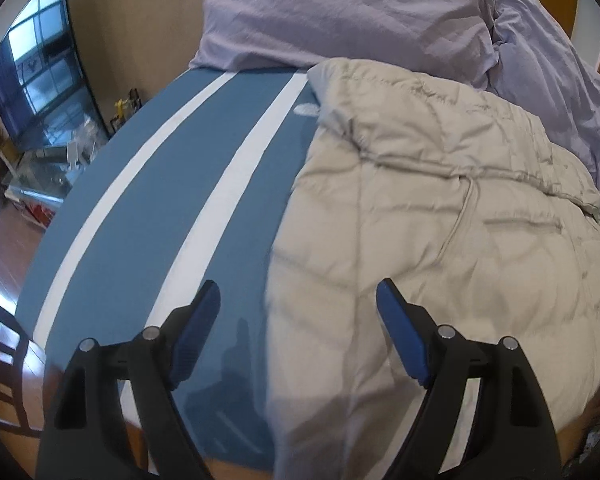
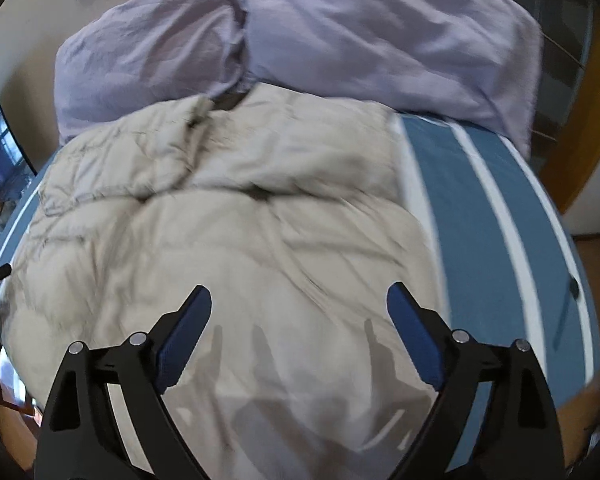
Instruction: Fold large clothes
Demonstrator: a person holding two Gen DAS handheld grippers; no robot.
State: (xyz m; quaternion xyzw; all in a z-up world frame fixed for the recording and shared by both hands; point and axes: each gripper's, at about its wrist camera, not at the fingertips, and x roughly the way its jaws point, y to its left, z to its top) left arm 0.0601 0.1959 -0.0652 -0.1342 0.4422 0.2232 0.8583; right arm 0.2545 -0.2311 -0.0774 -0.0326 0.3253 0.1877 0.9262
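A beige quilted puffer garment lies spread on a blue mat with white stripes. In the left wrist view it fills the right half of the picture. My left gripper hovers open over the garment's left edge, with its left finger above the mat and nothing between the pads. In the right wrist view the same beige garment covers the middle, and my right gripper hangs open above its near part, empty. The blue striped mat shows to the right of it.
Lilac pillows are piled at the far end of the mat, touching the garment's top; the lilac pillows also fill the far side in the right wrist view. A dark screen and a low cabinet stand at the left by the wall.
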